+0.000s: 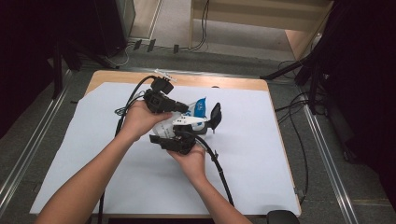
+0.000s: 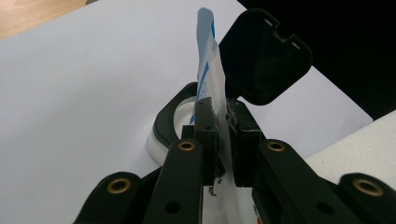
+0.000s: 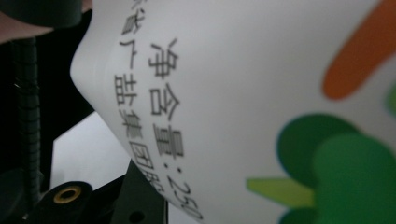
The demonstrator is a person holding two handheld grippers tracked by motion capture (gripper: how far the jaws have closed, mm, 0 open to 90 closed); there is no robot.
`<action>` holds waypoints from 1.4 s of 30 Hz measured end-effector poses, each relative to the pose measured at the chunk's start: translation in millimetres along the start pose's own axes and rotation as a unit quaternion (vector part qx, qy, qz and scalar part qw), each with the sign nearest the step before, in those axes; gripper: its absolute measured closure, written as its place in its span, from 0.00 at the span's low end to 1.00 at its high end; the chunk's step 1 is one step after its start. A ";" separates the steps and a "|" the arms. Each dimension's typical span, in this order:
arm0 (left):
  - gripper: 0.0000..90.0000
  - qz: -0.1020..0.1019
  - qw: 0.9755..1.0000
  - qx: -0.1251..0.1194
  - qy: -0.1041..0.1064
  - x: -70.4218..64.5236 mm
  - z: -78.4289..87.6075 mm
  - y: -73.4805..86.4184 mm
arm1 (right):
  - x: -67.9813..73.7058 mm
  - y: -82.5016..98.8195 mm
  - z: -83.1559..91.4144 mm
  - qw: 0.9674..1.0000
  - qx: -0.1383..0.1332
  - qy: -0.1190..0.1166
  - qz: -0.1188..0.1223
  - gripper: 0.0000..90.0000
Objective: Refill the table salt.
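Closest to my lens on the right tongs (image 1: 180,140) is the white bag (image 3: 243,93) itself, its printed face with black characters and green and orange shapes pressed right up against the camera; I judge these tongs are pinching the bag's lower body, though the pads themselves are hidden. Just beyond, the left tongs (image 2: 223,135) are pressed together on the bag's thin blue-and-white top edge (image 2: 208,60), holding it upright. Right behind the bag sits a black container (image 2: 173,122) with a white inside, its hinged lid (image 2: 264,56) standing open just past the bag's top. Under it all lies the white sheet (image 1: 93,154) on the counter (image 1: 219,84). As I read it, the bag is gripped and lifted beside the open container; tipping its contents in remains.
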State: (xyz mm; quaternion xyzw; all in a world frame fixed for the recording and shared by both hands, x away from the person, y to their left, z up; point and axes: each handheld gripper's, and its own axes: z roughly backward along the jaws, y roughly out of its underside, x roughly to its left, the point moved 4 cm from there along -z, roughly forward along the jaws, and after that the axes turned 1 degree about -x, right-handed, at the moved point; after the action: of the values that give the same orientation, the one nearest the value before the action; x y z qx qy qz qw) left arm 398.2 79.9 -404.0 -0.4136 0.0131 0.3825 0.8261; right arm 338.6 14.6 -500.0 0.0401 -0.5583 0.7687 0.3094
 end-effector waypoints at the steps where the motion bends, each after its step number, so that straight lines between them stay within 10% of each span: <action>1: 0.95 -0.001 1.000 0.000 0.001 1.0 0.5 1.1 | -0.1 1.6 -1.1 1.000 0.003 0.002 0.003 0.72; 42: 0.95 -0.013 0.999 -0.021 0.040 10.3 24.8 26.2 | -9.6 26.8 1.5 0.996 0.001 0.073 0.041 0.62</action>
State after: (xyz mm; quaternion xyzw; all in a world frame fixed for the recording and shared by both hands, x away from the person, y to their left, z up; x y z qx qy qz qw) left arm 381.4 113.1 -408.9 -0.4459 0.0326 0.3553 0.8209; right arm 332.0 4.2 -525.7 -0.0386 -0.5343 0.7823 0.3180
